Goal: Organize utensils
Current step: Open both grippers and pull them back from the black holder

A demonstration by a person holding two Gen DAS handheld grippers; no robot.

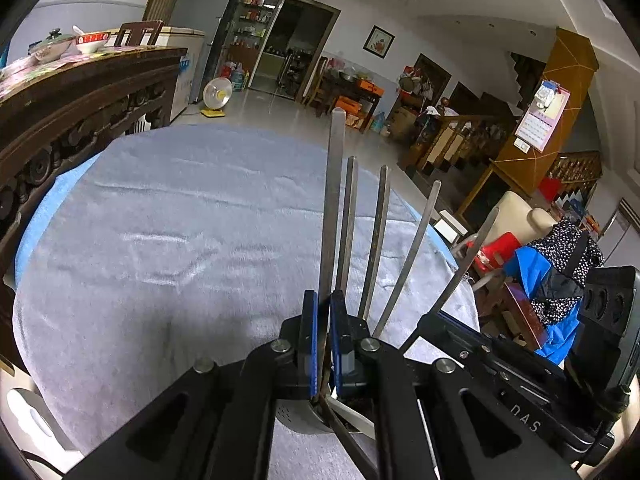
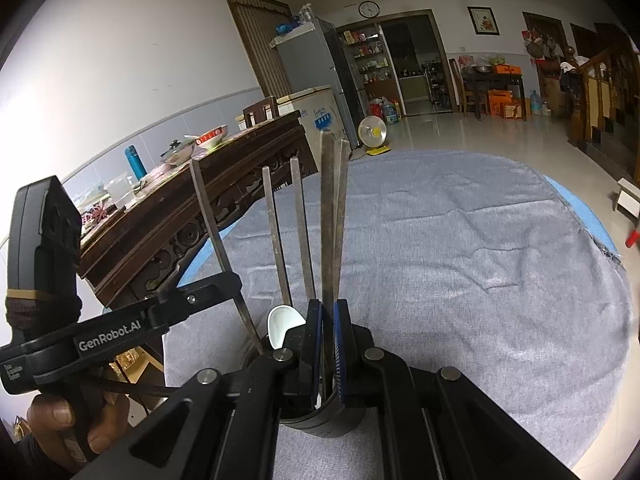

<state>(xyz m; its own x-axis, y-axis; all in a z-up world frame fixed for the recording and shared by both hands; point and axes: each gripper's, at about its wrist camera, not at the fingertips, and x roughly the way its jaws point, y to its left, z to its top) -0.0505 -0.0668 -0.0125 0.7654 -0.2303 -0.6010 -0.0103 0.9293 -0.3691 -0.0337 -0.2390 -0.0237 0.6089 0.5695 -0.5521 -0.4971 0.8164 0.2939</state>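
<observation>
Several chopsticks [image 2: 304, 232] in dark cup [image 2: 332, 420]

A round surface [image 2: 460, 240] covered by a wrinkled grey-blue cloth [image 1: 180, 220], with a lighter blue edge showing at its rim; a dark round utensil holder [image 2: 324, 420] stands directly on the cloth at the near side

Ahead of my left gripper [image 1: 324, 336], from ten to twelve o'clock, the grey cloth [image 1: 180, 220] lies bare and open to pass over. From twelve to two, upright metal utensils [image 1: 374, 240] bar the way. The dark carved table [image 2: 192, 216] walls off nine to ten o'clock.
</observation>
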